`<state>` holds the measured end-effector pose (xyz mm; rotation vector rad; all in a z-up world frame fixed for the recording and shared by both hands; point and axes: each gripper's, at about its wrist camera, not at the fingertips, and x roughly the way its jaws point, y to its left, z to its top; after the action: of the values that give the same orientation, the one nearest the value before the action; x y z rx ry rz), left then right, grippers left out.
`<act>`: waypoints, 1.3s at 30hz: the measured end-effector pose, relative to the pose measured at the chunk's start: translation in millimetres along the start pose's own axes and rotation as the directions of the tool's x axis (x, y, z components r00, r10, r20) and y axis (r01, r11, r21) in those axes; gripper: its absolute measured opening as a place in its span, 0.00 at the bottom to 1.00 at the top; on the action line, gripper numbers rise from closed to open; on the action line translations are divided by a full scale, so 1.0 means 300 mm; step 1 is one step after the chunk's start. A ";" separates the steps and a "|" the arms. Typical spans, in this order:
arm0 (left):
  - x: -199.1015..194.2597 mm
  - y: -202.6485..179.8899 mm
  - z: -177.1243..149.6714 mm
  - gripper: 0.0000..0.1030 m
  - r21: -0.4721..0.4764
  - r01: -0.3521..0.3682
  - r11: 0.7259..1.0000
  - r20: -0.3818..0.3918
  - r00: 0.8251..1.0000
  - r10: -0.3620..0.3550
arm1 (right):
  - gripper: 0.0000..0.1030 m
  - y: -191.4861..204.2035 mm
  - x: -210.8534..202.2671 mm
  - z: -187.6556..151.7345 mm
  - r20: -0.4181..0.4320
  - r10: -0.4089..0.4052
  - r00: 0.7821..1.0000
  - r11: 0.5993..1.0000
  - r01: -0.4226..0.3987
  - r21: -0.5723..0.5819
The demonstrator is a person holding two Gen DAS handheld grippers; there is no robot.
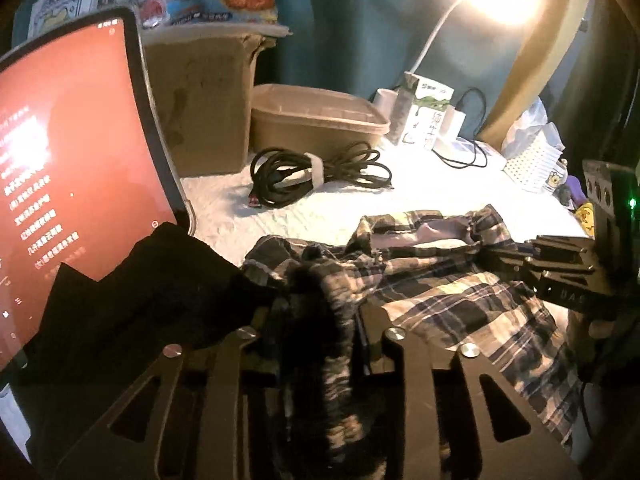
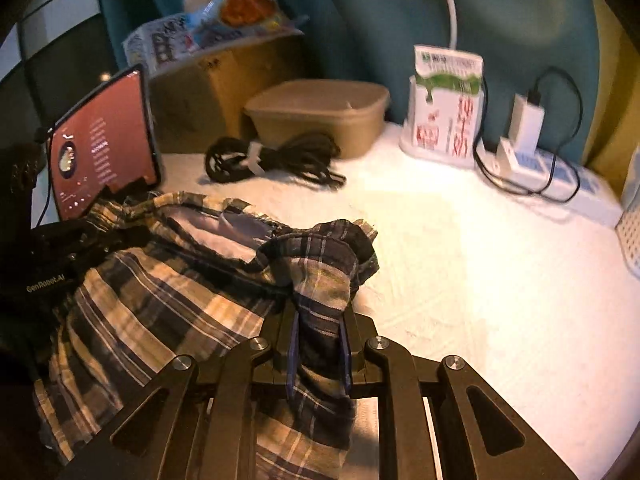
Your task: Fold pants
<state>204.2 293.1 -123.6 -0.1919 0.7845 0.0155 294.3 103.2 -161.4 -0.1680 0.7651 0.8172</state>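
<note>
Nearest, the right hand-held gripper pinched a bunched edge of the plaid pants; the left hand-held gripper clamped another edge, likely to lift and spread them over the counter.

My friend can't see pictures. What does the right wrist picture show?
The right hand-held gripper pinches a bunched fold of plaid pants on a white cloth-covered table. Behind lie a coiled black cable, a tan tub and a red-screened tablet.
</note>
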 end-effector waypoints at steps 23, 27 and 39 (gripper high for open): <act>-0.223 0.049 -0.030 0.56 -0.084 -0.124 0.989 0.067 0.989 0.130 | 0.57 -0.085 -0.146 -0.069 -0.006 -0.120 0.993 0.990 0.120 0.069; -0.272 0.035 -0.060 0.67 -0.090 -0.151 0.984 0.091 0.983 0.159 | 0.57 -0.089 -0.207 -0.108 0.007 -0.140 0.990 0.987 0.139 0.082; -0.389 -0.226 -0.152 0.75 0.053 -0.085 0.995 0.143 0.987 0.077 | 0.57 -0.076 -0.420 -0.233 0.078 -0.176 0.981 0.979 0.167 0.115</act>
<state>95.4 225.1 -61.7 -0.1013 0.6503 0.0816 217.0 -16.5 -130.5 -0.0987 0.6996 0.6139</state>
